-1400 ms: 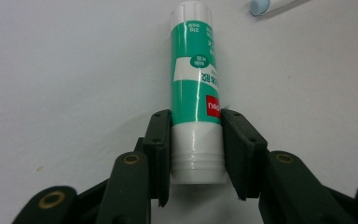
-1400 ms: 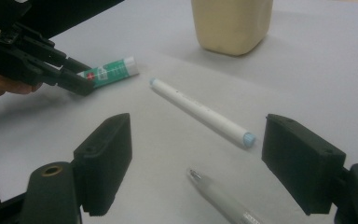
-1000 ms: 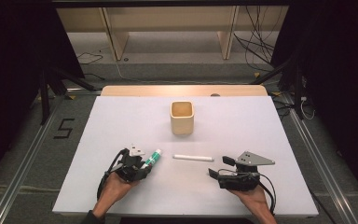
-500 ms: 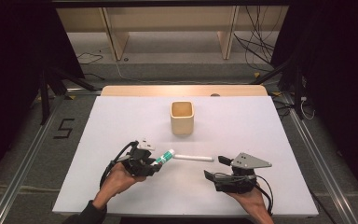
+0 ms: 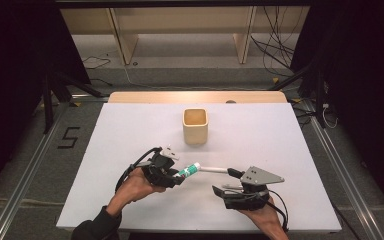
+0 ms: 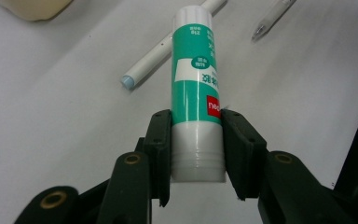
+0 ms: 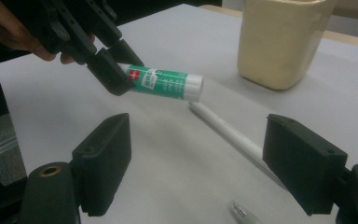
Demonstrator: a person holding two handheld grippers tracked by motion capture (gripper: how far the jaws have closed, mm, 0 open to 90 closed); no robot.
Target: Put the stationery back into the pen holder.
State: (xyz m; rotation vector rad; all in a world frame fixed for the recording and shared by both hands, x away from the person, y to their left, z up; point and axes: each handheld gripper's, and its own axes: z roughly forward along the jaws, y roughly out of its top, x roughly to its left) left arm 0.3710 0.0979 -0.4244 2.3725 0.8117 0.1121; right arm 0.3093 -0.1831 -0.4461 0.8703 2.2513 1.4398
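The glue stick's [image 6: 196,88] small printed lettering is too fine to read, its lower sides are covered by the left gripper's fingers [image 6: 161,149], the cream cup [image 7: 284,39] is cut off by the top edge, and the clear pen's [image 7: 240,212] body runs past the bottom edge.

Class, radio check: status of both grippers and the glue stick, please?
Left gripper shut on glue stick, lifted off the table. Right gripper open, holding nothing. White pen lies between glue stick and cream cup.

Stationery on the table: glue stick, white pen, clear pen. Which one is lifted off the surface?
The green-and-white glue stick, clamped by its grey end in the left gripper. The white pen and clear pen lie flat on the table.
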